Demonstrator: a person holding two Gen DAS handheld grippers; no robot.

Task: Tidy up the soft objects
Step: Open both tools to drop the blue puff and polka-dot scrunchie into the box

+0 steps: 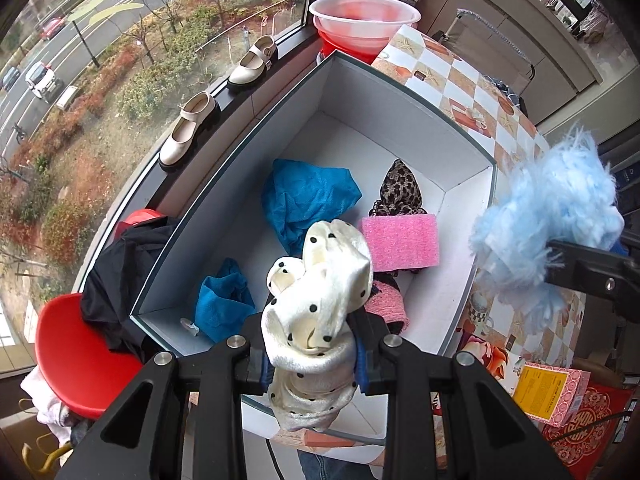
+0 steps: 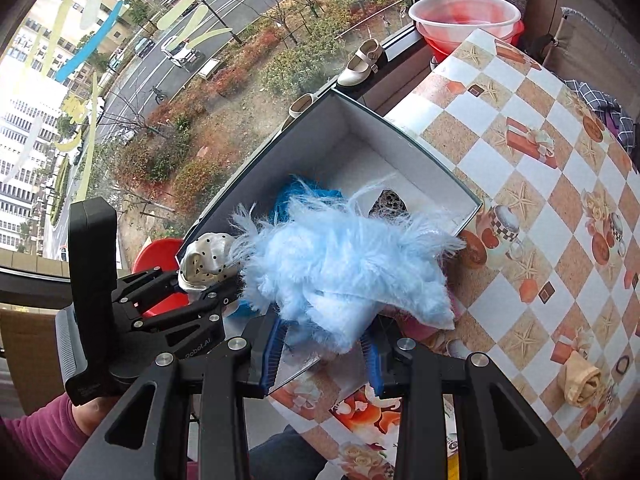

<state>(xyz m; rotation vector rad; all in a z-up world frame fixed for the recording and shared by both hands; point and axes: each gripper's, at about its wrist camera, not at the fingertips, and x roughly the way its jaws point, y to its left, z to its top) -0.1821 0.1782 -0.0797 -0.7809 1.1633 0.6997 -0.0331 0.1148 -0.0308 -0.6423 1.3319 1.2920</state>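
My left gripper [image 1: 314,364] is shut on a cream cloth with black dots [image 1: 320,304] and holds it over the near end of an open white box [image 1: 404,148]. The box holds two blue cloths [image 1: 308,196], a leopard-print cloth [image 1: 400,190], a pink sponge [image 1: 400,242] and a pink knit piece [image 1: 386,304]. My right gripper [image 2: 324,354] is shut on a fluffy light-blue piece [image 2: 344,268] and holds it above the box's right wall [image 2: 424,160]. The left gripper [image 2: 200,280] with its dotted cloth [image 2: 206,258] shows at the left of the right wrist view.
The box stands on a checkered tablecloth [image 2: 540,208]. A rolled beige cloth [image 2: 582,380] lies on it at the right. A pink carton [image 1: 552,394] sits near the front. A red chair [image 1: 80,356] with black clothing [image 1: 120,280], shoes [image 1: 188,132] on the sill and stacked basins [image 1: 364,20] are around.
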